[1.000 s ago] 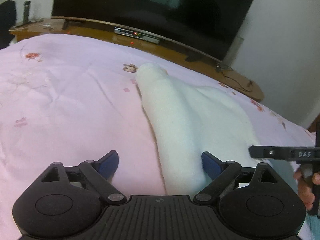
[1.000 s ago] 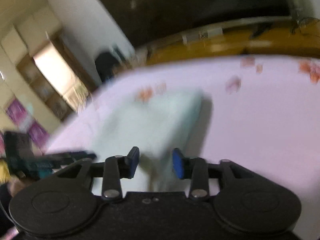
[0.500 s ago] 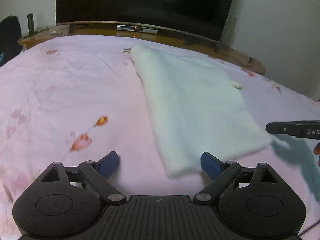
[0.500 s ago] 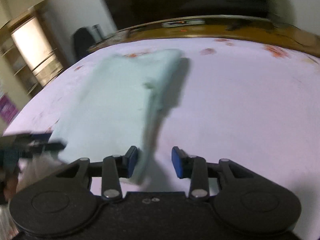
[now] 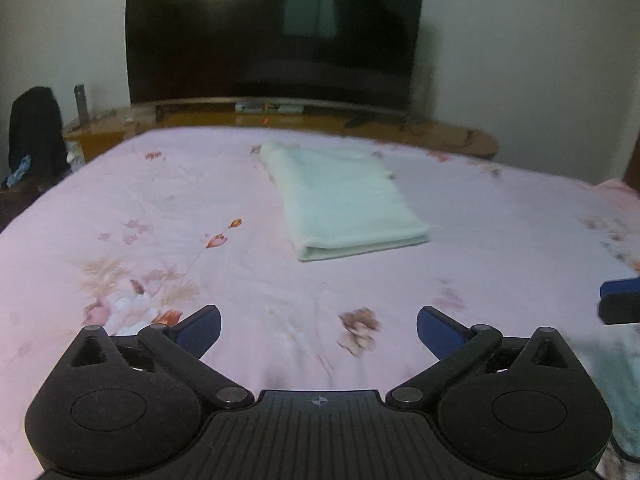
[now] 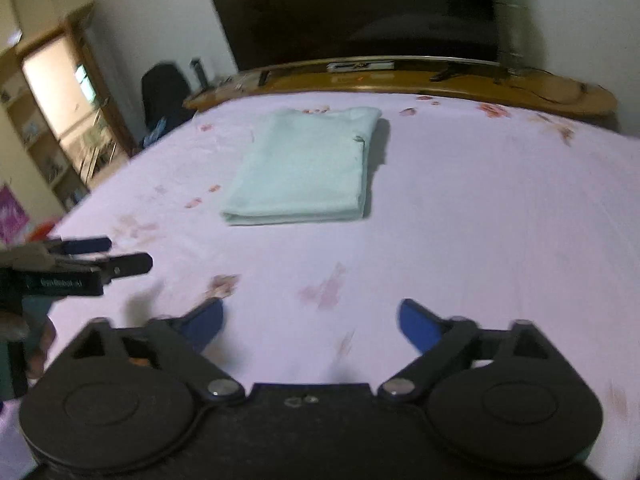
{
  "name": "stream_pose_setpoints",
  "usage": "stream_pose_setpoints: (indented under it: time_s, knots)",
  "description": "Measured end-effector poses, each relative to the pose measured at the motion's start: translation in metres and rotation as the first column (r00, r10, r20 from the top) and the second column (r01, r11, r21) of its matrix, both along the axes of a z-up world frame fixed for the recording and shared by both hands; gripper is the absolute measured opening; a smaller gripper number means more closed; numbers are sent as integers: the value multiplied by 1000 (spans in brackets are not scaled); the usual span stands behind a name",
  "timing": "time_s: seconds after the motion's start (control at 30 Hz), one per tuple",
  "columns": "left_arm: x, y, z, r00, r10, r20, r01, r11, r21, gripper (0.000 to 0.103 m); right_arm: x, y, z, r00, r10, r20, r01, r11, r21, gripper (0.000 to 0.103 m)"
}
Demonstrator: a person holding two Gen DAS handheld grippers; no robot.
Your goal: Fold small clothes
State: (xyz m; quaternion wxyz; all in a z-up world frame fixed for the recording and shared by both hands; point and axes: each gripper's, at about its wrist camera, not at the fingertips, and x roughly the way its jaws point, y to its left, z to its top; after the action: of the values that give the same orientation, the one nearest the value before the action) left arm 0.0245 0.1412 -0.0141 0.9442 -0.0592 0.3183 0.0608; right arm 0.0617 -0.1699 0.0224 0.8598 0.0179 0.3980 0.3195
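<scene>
Lying folded on the bedsheet, the garment faces both spread, unloaded claws.

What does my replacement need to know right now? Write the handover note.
Left gripper: open, empty, above the bedsheet.
Right gripper: open, empty, also over the sheet.
Folded garment: pale mint, lies flat as a neat rectangle mid-bed, in front of the TV; neither gripper touches it.
Done: this piece looks folded and released.
Left: another light cloth shows at the right edge of the left wrist view, near you; probably the next to fold, though too little shows to be sure.
</scene>
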Motion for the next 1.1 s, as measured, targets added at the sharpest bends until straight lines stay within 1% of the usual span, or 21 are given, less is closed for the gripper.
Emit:
stream_pose_setpoints:
  time_s: [0.07, 0.13, 0.17, 0.23, 0.27, 0.33, 0.37, 0.4, 0.53, 0.6, 0.7, 0.77, 0.93, 1.1]
  knots:
    - [-23, -4, 15, 1000, -13, 17, 13, 1000, -20, 103, -33, -13, 18, 1000, -15, -10, 16, 996, 84, 102]
    - [-42, -11, 28, 999, -17, 45, 18, 1000, -24, 103, -64, -23, 37, 999, -29, 21, 25, 988, 153, 102]
    - [-50, -14, 35, 998, -31, 54, 33, 999, -29, 103, -75, -24, 44, 998, -46, 41, 39, 987, 159, 102]
    - [-60, -22, 44, 994, -62, 86, 65, 997, -35, 103, -99, -24, 59, 988, -107, 110, 93, 988, 123, 102]
    - [-64, -27, 48, 993, -73, 95, 77, 997, -32, 103, -110, -23, 65, 979, -136, 154, 123, 989, 87, 102]
    - [-75, -37, 59, 989, -91, 117, 95, 995, -26, 103, -127, -15, 72, 944, -192, 267, 206, 978, -24, 102]
    - [-81, -41, 64, 986, -94, 135, 98, 995, -22, 103, -134, -14, 74, 929, -206, 307, 234, 971, -57, 102]
    - [-88, -46, 69, 984, -97, 150, 100, 995, -17, 103, -140, -13, 76, 915, -218, 338, 256, 964, -70, 102]
    - [-106, -58, 81, 977, -95, 190, 99, 995, -13, 103, -151, -16, 82, 891, -264, 369, 297, 954, -34, 102]
    - [-112, -62, 85, 976, -98, 196, 103, 995, -13, 103, -152, -16, 83, 885, -278, 375, 309, 951, -24, 102]
    - [-118, -67, 91, 973, -101, 207, 105, 994, -7, 103, -151, -12, 84, 881, -276, 384, 311, 950, -31, 102]
    - [-122, -69, 94, 971, -95, 219, 99, 995, -5, 103, -158, -9, 85, 875, -283, 393, 324, 945, -42, 102]
    - [-126, -73, 97, 969, -83, 231, 88, 996, -11, 103, -162, -5, 87, 882, -264, 390, 302, 953, -37, 102]
    - [-126, -73, 99, 968, -80, 237, 86, 996, -15, 103, -166, -3, 90, 879, -256, 401, 295, 955, -36, 102]
